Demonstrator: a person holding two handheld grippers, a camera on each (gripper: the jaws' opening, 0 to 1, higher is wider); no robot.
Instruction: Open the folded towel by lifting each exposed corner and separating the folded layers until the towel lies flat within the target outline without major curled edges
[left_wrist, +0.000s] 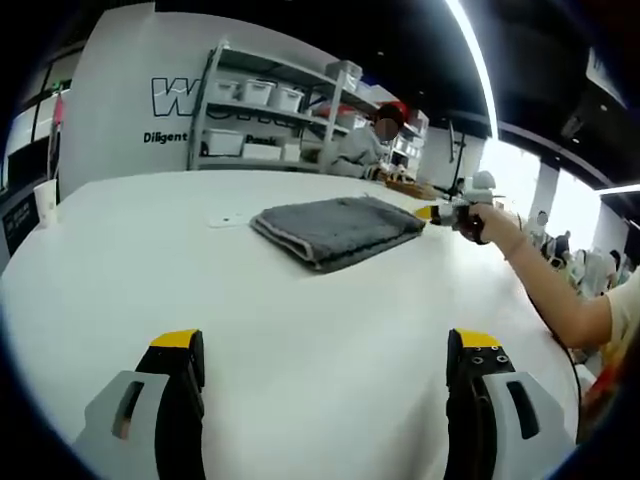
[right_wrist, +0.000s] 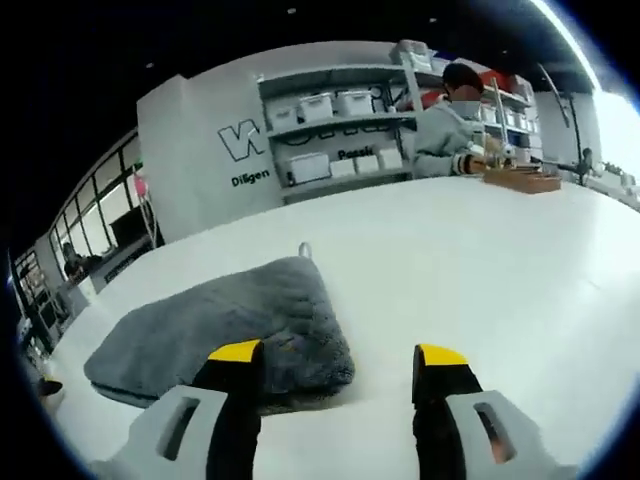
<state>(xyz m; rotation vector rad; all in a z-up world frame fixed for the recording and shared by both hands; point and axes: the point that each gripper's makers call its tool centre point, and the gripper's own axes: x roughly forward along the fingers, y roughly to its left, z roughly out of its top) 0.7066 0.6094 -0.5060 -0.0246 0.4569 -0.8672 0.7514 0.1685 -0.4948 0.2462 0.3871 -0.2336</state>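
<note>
Towel (left_wrist: 338, 230): grey, thick-piled, still folded in layers, lying on the white table (left_wrist: 300, 330). In your left gripper view it is sitting well ahead of the jaws, its stacked folded edge facing the camera. In your right gripper view it is lying just in front of the jaws, toward the left one, with a rounded corner nearest you.

Left gripper (left_wrist: 325, 350): you are holding it low over bare tabletop, jaws spread wide and gripping nothing, well apart from the towel.

Right gripper (right_wrist: 340, 362): jaws parted and empty, the left yellow tip overlapping the towel's near edge; contact cannot be judged. It is also appearing at the towel's right end in the left gripper view, with your hand (left_wrist: 490, 222) around it.

Background: a seated person (right_wrist: 445, 135) working at the far table edge beside storage shelves (left_wrist: 265, 110) carrying white bins.
</note>
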